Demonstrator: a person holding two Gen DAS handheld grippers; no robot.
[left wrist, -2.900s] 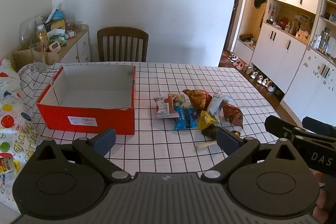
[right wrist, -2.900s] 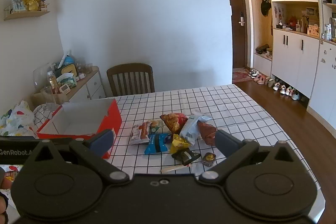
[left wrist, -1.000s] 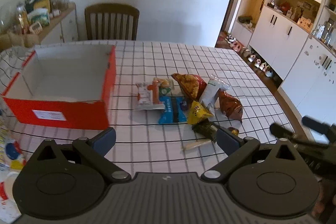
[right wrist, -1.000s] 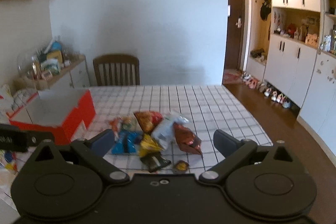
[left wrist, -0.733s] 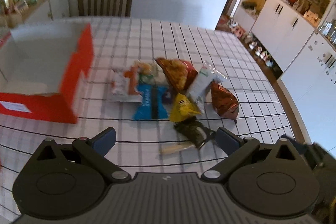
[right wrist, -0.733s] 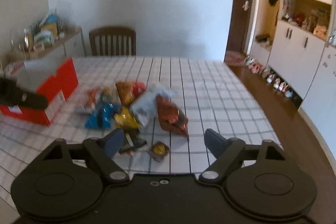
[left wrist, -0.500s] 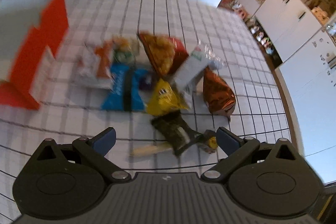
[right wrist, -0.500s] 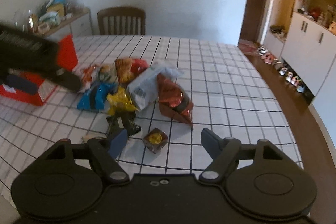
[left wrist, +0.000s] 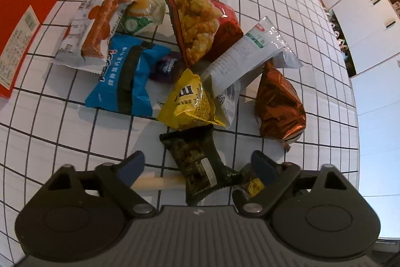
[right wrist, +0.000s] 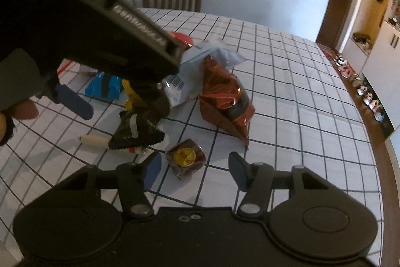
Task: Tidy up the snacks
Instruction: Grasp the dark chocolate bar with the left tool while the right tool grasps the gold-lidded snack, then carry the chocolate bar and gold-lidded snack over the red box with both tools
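Your left gripper [left wrist: 197,165] blocked most of the snack pile [left wrist: 180,61] in the right wrist view, and the orange cardboard box [left wrist: 30,4] was cut off, so its inside didn't show. Bare checked desk [right wrist: 300,96] lay open to the right. Both grippers were released but had just been closing: the left around the dark green foil packet [left wrist: 197,167], your right gripper [right wrist: 195,169] around the small brown gold-sealed sweet [right wrist: 186,158], pads not touching.
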